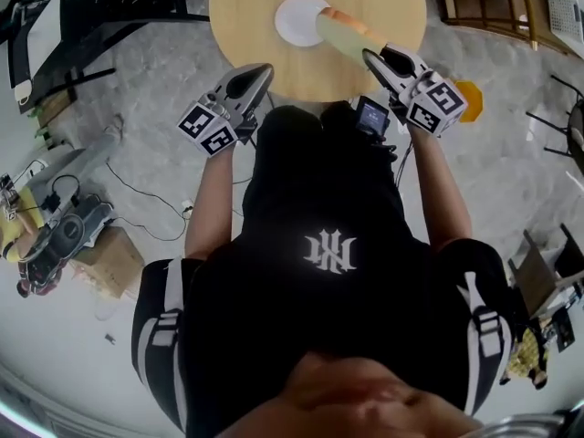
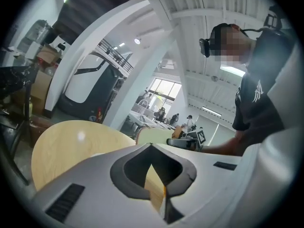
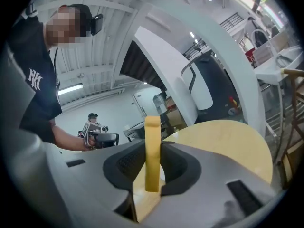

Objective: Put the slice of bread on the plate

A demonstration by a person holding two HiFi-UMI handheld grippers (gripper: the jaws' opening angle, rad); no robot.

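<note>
**A:** A big hall with grey floor, and you stand at a round wooden desk (image 1: 246,26). The white plate (image 1: 294,21) lies on its far middle, bare as far as I can see.

**B:** And your bread (image 1: 351,33)?

**A:** You have it in the right gripper (image 1: 370,55). Its jaws are closed on the slice, which stands on edge between them. From your head camera its far end reaches over the plate's right rim, but it hangs in the air and does not lie on the plate.

**B:** Your left gripper (image 1: 266,67)?

**A:** It is at the near edge of the desk, left of the plate, with its jaws together and nothing between them.

**B:** So how far are you?

**A:** By my reckoning the pick-up and most of the carry are done. What is left is to bring the slice over the plate's middle, lay it flat, lower it and let your jaws part. The task is not yet done.
</note>
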